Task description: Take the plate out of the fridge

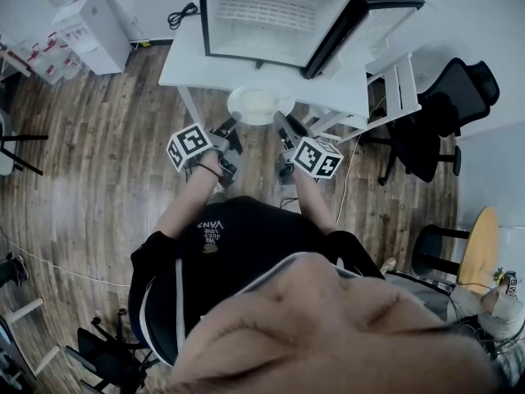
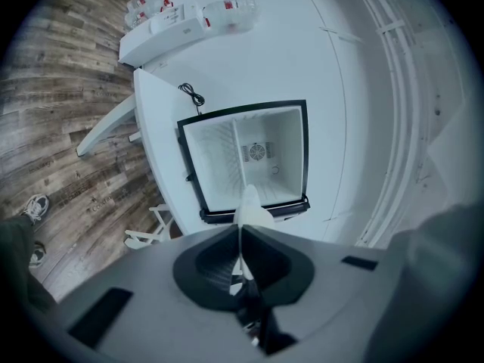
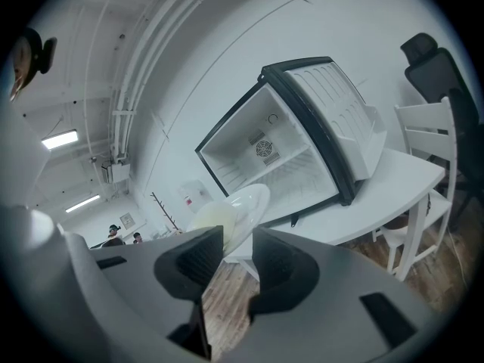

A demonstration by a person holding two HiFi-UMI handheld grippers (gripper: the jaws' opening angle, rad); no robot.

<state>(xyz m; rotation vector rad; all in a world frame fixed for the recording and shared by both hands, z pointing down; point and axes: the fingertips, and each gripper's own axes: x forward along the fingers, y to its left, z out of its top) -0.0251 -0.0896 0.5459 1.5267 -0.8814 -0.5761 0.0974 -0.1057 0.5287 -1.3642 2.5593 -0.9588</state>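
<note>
A white plate [image 1: 261, 105] hangs in the air in front of the open mini fridge [image 1: 215, 19], just off the white table's [image 1: 189, 60] near edge. My left gripper [image 1: 231, 126] is shut on the plate's left rim. In the left gripper view the plate [image 2: 249, 206] shows edge-on between the closed jaws of that gripper [image 2: 240, 231], with the empty fridge [image 2: 291, 157] beyond. My right gripper [image 1: 283, 125] is at the plate's right rim. In the right gripper view the plate's [image 3: 240, 206] rim lies between the spread jaws of that gripper [image 3: 238, 240], with a gap beside it.
The fridge door [image 1: 361, 19] swings open to the right. A white chair [image 1: 398, 84] and a black office chair [image 1: 459, 97] stand on the right. White boxes [image 1: 82, 27] sit on the wooden floor at the left. A black cable [image 1: 182, 13] lies on the table.
</note>
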